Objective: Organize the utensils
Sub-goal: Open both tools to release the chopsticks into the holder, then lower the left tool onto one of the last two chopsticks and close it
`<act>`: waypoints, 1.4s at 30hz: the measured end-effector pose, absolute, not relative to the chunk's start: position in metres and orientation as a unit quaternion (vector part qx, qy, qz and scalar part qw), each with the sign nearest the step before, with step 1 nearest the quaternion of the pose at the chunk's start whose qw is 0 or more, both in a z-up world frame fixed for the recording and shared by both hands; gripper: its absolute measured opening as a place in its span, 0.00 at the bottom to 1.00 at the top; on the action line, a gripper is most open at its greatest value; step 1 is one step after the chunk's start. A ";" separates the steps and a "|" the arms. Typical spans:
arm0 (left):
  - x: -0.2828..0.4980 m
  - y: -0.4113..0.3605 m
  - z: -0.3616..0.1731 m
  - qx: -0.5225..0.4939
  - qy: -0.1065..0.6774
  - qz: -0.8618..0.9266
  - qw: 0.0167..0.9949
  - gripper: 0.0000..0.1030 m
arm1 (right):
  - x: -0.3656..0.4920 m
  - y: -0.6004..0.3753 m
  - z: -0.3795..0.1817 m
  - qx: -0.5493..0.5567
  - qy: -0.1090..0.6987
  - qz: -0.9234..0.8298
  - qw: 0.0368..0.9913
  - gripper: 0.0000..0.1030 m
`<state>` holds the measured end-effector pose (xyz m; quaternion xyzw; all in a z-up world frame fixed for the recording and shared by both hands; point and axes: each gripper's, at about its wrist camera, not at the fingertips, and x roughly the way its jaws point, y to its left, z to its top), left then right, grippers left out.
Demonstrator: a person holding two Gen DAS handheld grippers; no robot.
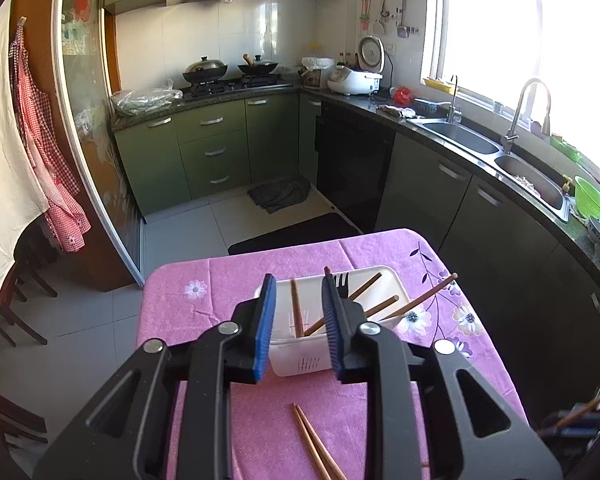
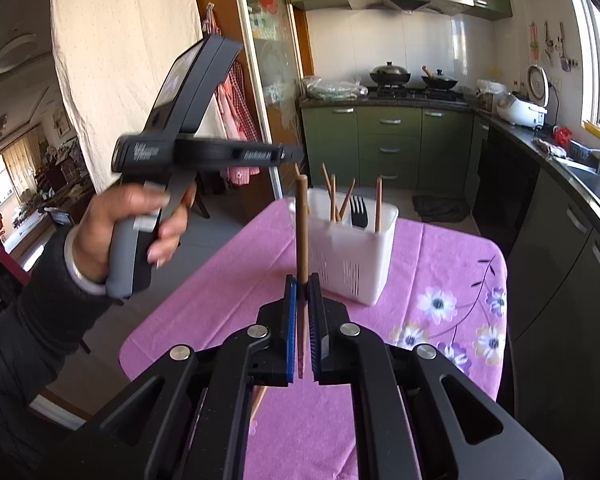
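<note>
Wooden chopstick point(image 2: 301, 232) clamped upright in my right tongs point(image 2: 302, 292), ready for the white caddy point(image 2: 350, 256).

I hold it on end so it can drop in beside the other chopsticks point(image 2: 334, 200) and the black fork point(image 2: 358, 211). My left tongs point(image 1: 298, 312) stand partly open above the caddy point(image 1: 300, 356), gripping nothing. Two more chopsticks point(image 1: 314, 440) lie on the pink-clothed tabletop point(image 1: 204, 304) near me, likely next.

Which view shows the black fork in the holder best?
The right wrist view: the black fork stands tines-up, unobstructed, inside the white holder. In the left wrist view only its tines peek out behind the left tool's finger.
</note>
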<state>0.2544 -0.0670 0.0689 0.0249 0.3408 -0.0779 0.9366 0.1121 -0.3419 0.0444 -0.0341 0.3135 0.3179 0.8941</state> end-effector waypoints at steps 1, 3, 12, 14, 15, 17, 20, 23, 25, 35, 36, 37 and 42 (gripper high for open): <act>0.248 -0.064 0.072 0.027 0.334 -0.077 0.939 0.27 | 0.117 -0.340 0.056 -0.033 0.303 0.315 0.899 0.06; 0.235 -0.058 0.077 0.027 0.325 -0.078 0.942 0.30 | 0.130 -0.337 0.079 -0.024 0.283 0.310 0.907 0.06; 0.188 -0.039 0.085 0.044 0.305 -0.087 0.947 0.34 | 0.191 -0.321 0.157 0.013 0.207 0.252 0.945 0.06; 0.181 -0.035 0.084 0.047 0.304 -0.089 0.947 0.34 | 0.208 -0.315 0.153 0.005 0.218 0.230 0.949 0.06; 0.178 -0.034 0.083 0.050 0.304 -0.089 0.947 0.34 | 0.217 -0.313 0.149 0.003 0.225 0.222 0.949 0.06; 0.173 -0.033 0.081 0.051 0.304 -0.090 0.947 0.35 | 0.232 -0.308 0.136 0.000 0.243 0.210 0.947 0.06; 0.169 -0.030 0.079 0.050 0.307 -0.091 0.946 0.35 | 0.252 -0.303 0.111 -0.003 0.270 0.199 0.942 0.06; 0.167 -0.029 0.075 0.050 0.311 -0.091 0.945 0.35 | 0.270 -0.299 0.085 -0.006 0.298 0.196 0.934 0.06; 0.165 -0.028 0.073 0.050 0.314 -0.090 0.944 0.35 | 0.277 -0.298 0.074 -0.006 0.312 0.196 0.930 0.06; 0.164 -0.030 0.062 0.049 0.334 -0.089 0.937 0.35 | 0.255 -0.308 0.081 -0.003 0.298 0.221 0.929 0.08; 0.163 -0.031 0.061 0.048 0.336 -0.090 0.936 0.35 | 0.244 -0.312 0.087 0.000 0.289 0.229 0.930 0.09; 0.161 -0.031 0.060 0.048 0.337 -0.089 0.936 0.35 | 0.232 -0.317 0.095 0.002 0.278 0.235 0.931 0.10; 0.153 -0.035 0.053 0.046 0.347 -0.089 0.932 0.35 | 0.163 -0.339 0.114 -0.006 0.234 0.260 0.937 0.17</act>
